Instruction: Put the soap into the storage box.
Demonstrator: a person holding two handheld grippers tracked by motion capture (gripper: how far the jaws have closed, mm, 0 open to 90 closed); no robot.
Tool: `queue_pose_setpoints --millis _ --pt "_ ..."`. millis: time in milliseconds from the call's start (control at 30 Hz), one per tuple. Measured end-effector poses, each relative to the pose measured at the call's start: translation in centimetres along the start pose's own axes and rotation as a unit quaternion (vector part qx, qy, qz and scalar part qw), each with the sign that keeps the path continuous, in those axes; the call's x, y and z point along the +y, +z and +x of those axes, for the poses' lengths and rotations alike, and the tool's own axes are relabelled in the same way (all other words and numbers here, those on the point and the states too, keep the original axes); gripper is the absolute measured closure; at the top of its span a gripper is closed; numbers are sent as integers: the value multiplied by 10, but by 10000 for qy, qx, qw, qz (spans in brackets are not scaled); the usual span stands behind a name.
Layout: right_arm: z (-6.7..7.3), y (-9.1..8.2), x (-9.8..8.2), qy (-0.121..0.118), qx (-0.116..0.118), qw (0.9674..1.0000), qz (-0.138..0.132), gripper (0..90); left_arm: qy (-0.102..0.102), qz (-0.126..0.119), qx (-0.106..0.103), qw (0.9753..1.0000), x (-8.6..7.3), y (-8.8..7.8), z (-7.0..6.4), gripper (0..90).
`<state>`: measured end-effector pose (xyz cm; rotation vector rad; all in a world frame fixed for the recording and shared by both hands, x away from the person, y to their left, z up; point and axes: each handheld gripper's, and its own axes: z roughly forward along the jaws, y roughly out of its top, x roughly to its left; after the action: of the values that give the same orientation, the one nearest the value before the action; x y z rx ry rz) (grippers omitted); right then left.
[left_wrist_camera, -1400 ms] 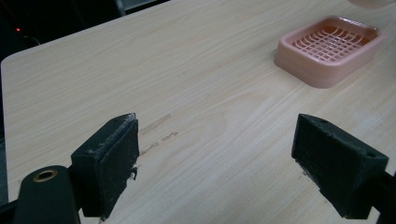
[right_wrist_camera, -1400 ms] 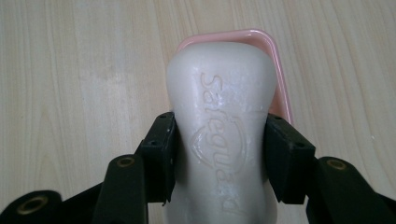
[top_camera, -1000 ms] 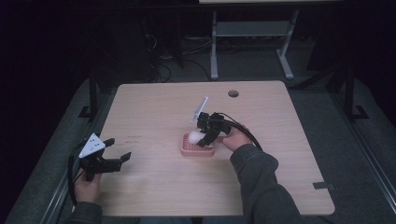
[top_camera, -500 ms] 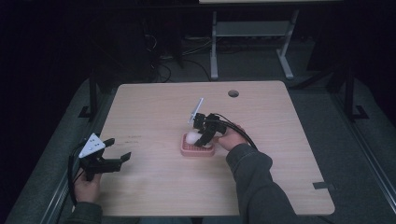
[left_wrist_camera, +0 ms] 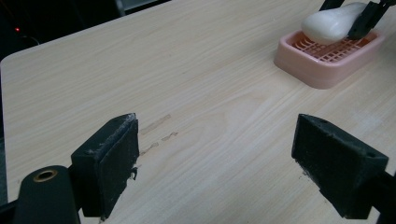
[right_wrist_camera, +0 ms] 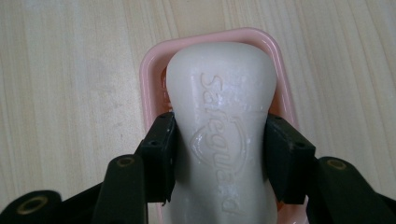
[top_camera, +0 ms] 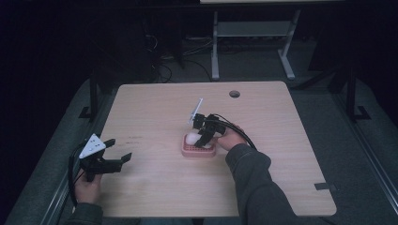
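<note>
While the right tongs clamp the soap by its narrow waist, one black pad pressed flat against each side, the bar sits right over the pink dish, its broad end reaching toward the far rim. Look at the right gripper view: the embossed lettering runs lengthwise up the bar, and the dish's rim curves around it on the left, top and right. Whether the soap's underside touches the grid or hangs just above it, I cannot tell from here. From the high view, the right tongs lean down over the dish near the middle of the tabletop, with the white soap at the dish's left end and the person's hand just behind, sleeve running off toward the bottom edge. A cable loops from that gripper back along the wrist. Over at the near left edge, the left tongs hover low, jaws spread wide with nothing between them, well apart from the dish. The left gripper view confirms it: left tongs gaping over bare wood, a few faint scuff marks on the grain just beyond them, and far off at upper right the dish with the soap tilted above its slatted floor, the other gripper's black pads on it.
</note>
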<state>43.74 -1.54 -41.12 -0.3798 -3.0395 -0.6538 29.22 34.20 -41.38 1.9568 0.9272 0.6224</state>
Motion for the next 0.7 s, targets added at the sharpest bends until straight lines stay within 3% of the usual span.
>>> queue_pose_setpoints --millis 700 --pt "-5 8 -4 142 80 9998 -69 483 12 1 -20 10000 0 1 0 145"
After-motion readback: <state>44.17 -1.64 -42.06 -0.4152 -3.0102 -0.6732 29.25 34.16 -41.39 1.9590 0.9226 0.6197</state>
